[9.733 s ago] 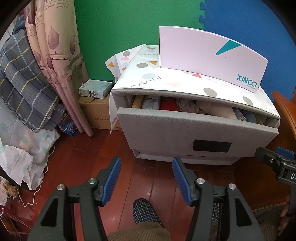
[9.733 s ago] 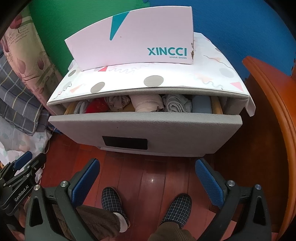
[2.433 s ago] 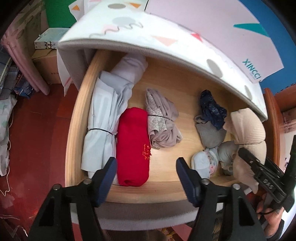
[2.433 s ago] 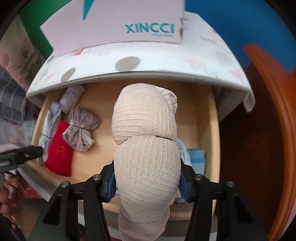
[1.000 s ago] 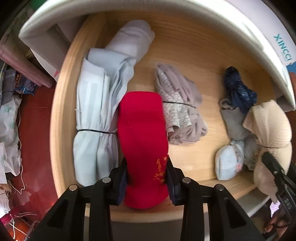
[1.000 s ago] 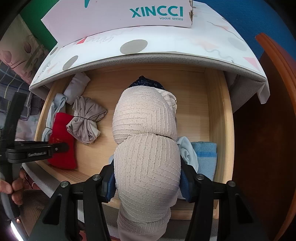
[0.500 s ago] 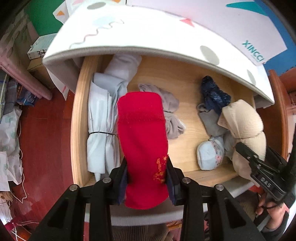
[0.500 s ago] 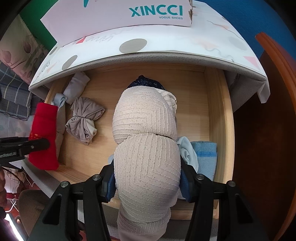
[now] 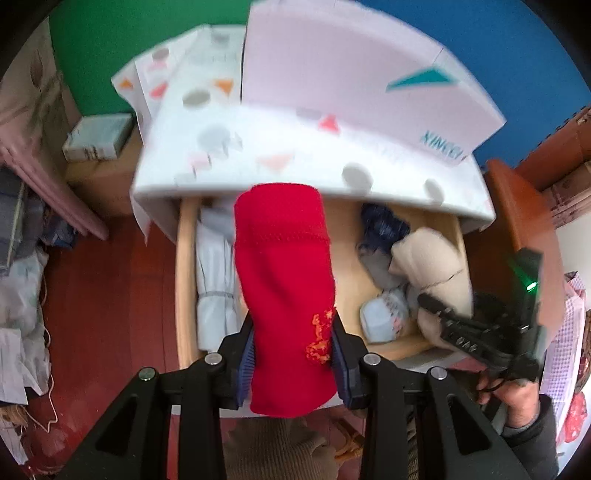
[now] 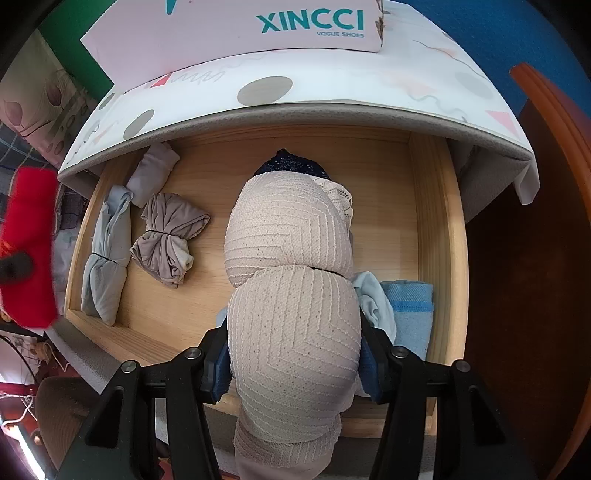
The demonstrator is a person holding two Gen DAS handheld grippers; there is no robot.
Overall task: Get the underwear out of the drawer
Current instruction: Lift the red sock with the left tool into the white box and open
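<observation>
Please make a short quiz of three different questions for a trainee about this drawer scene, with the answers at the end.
1. True or false: the left gripper is closed on a red roll.
2. Multiple choice: what does the right gripper hold? A) a blue towel B) a beige bundle C) a shoe box
3. Short answer: which tied bundle lies on the drawer floor between the pale blue bundle and the held one?

Key
1. True.
2. B, the beige bundle. The blue towel lies in the drawer and the shoe box stands on the cabinet top.
3. The grey-brown bundle.
</observation>
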